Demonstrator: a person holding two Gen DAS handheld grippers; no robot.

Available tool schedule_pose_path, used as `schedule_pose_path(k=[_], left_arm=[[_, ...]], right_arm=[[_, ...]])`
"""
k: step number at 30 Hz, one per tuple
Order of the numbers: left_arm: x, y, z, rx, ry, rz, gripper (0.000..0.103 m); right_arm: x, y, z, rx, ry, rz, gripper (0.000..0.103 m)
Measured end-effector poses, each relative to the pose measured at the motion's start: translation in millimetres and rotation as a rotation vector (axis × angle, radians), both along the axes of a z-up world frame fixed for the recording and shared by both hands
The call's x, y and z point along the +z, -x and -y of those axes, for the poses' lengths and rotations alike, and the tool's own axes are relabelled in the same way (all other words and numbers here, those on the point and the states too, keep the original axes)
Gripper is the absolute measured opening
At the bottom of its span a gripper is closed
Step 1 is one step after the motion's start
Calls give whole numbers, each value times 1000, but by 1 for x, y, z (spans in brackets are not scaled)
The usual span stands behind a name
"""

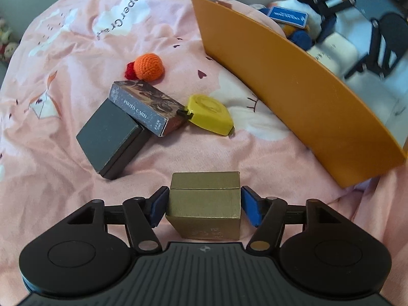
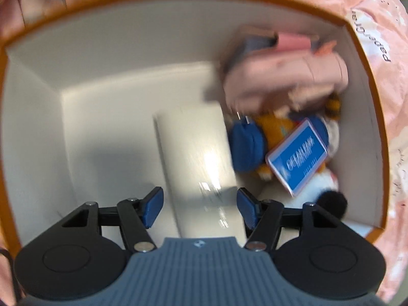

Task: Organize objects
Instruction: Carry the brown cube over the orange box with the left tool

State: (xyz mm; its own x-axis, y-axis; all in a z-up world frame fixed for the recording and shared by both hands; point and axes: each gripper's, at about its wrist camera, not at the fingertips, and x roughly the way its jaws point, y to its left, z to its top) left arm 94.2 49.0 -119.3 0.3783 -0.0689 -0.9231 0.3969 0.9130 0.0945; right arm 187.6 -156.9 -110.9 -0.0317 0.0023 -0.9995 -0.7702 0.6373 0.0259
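In the left wrist view my left gripper [image 1: 204,206] has its blue pads [image 1: 159,209] against both sides of a gold box [image 1: 205,204] on the pink bedsheet. An orange storage box [image 1: 293,97] stands to the right. In the right wrist view my right gripper [image 2: 200,205] is open over the inside of that orange box [image 2: 33,97], its pads on either side of a long white box [image 2: 201,163] with a gap on each side. The right gripper also shows in the left wrist view [image 1: 357,33], inside the box.
On the sheet lie a dark grey box [image 1: 109,137], a photo card box [image 1: 148,108], a yellow tape measure [image 1: 209,114] and an orange crochet ball [image 1: 149,66]. Inside the orange box are a blue card box [image 2: 297,158], plush toys [image 2: 255,148] and a pink item [image 2: 285,81].
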Motion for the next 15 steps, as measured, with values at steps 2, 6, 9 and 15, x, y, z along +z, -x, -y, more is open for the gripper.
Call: schedule_pose_path(k=[2, 6, 9, 15], left_arm=[[2, 0, -4, 29, 23, -8, 69], [10, 3, -8, 61, 49, 8, 69], [26, 5, -8, 87, 92, 35, 69], [73, 0, 10, 62, 177, 130, 69]], right_arm=[[1, -4, -7, -17, -28, 5, 66], [-4, -8, -14, -30, -31, 3, 74], [-3, -10, -15, -59, -38, 11, 74], [12, -10, -28, -114, -90, 75, 56]])
